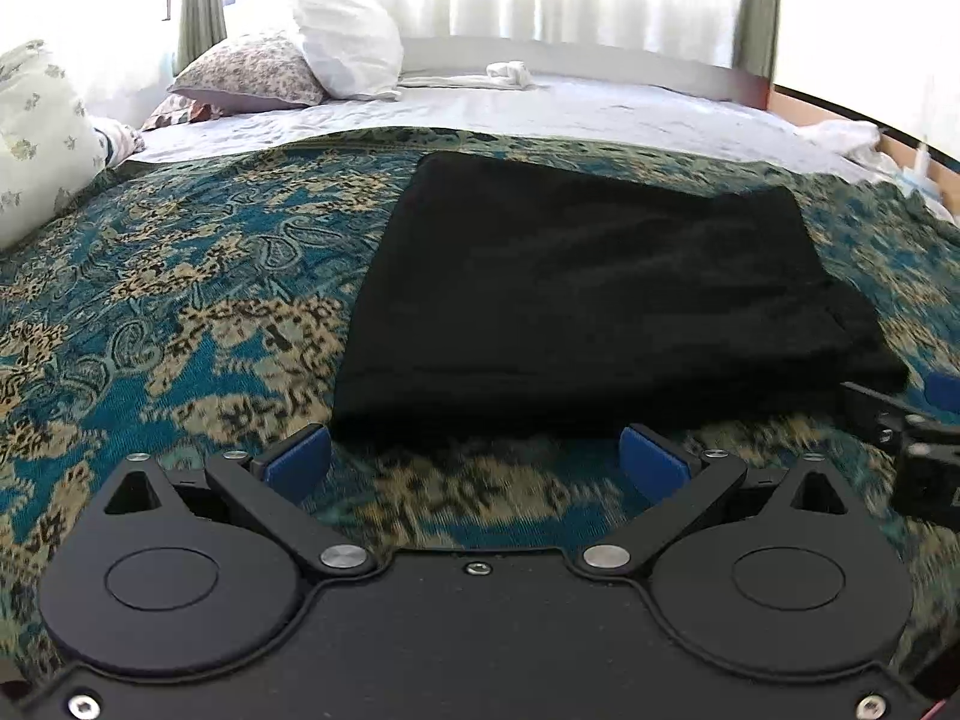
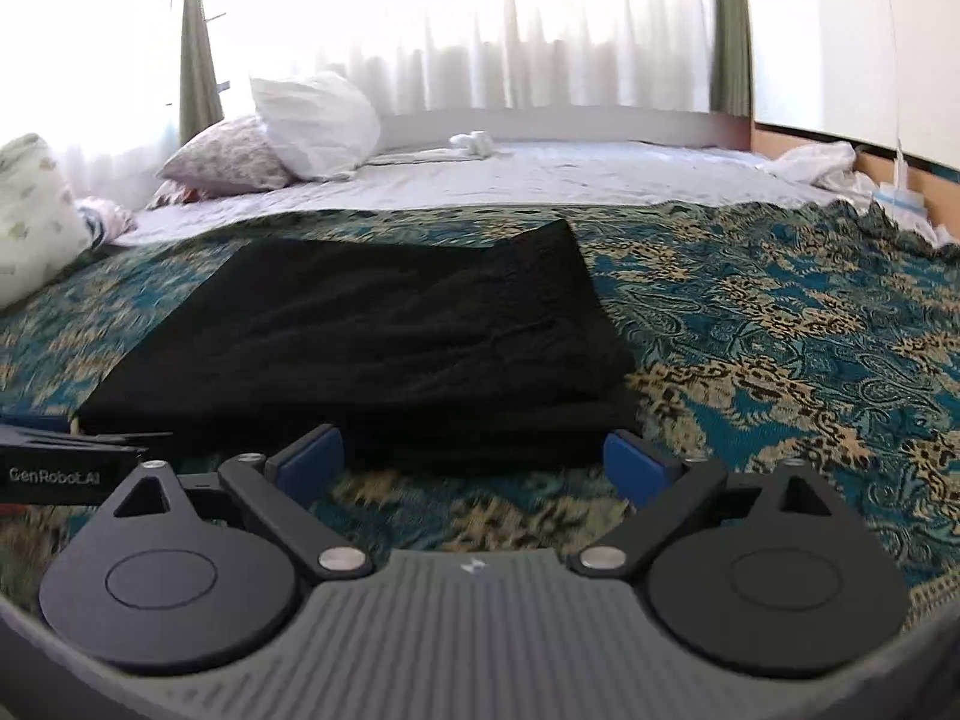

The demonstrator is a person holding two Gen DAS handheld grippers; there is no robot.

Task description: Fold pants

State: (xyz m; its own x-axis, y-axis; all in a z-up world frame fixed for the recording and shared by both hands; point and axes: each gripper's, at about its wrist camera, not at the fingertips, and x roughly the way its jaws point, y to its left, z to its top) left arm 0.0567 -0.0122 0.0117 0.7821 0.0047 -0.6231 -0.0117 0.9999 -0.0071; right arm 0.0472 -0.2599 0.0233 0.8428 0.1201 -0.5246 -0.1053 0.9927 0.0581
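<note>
The pants (image 1: 591,294) lie as a stacked black rectangle on the patterned bedspread (image 1: 180,300), layers showing along the near edge, so the folding looks close to finished, perhaps one last fold or a tidy-up left. Both tongs hang at the near edge with nothing in them. The left gripper (image 1: 477,459) is spread wide, its blue pads either side of the near hem, which sits at twelve o'clock just ahead. The right gripper (image 2: 474,459) is equally wide and empty, the stack at about eleven o'clock from it. Any next move calls for closing on the full thickness of that near edge, both sides together.
</note>
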